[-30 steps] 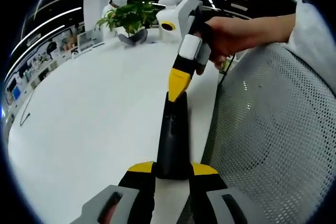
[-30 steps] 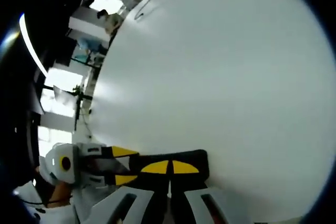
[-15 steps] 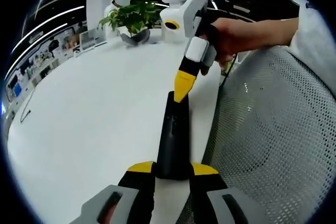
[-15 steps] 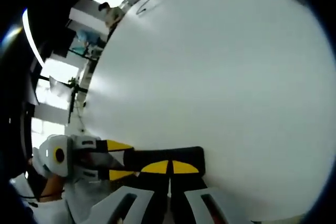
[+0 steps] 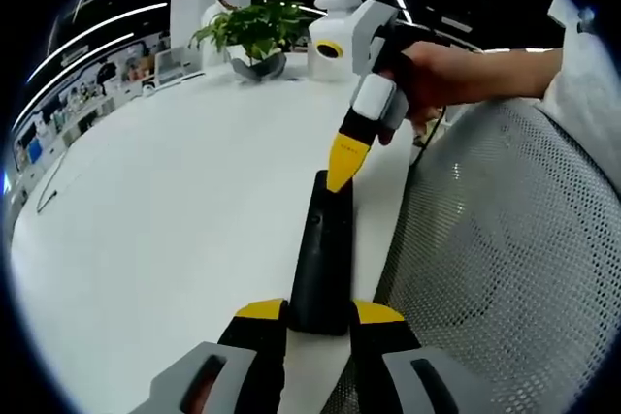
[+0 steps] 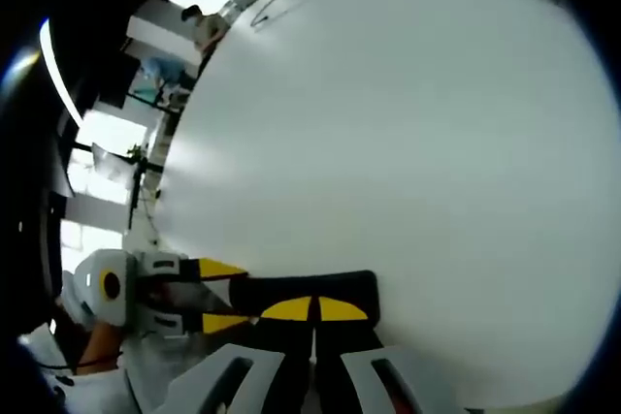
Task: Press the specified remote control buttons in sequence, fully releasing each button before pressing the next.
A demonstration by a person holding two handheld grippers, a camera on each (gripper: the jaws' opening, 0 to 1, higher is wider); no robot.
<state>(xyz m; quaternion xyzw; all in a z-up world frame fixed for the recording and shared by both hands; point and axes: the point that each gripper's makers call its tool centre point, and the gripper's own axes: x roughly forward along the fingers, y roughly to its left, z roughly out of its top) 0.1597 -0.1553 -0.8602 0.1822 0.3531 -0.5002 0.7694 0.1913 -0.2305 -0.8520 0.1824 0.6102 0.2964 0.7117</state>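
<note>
Remote control (image 5: 321, 259), black and long, lies at the lower middle of the left gripper view on the white table (image 5: 165, 201), its near end clamped between the yellow-tipped jaws of the left gripper (image 5: 320, 313). From the upper right the right gripper (image 5: 343, 164), jaws together, points its yellow tip at the remote's far end, held by a hand (image 5: 441, 75). A green plant (image 5: 254, 28) stands at the top.

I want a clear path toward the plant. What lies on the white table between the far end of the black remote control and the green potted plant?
Bare white table runs from the black remote control to the green potted plant, seen in the left gripper view.
</note>
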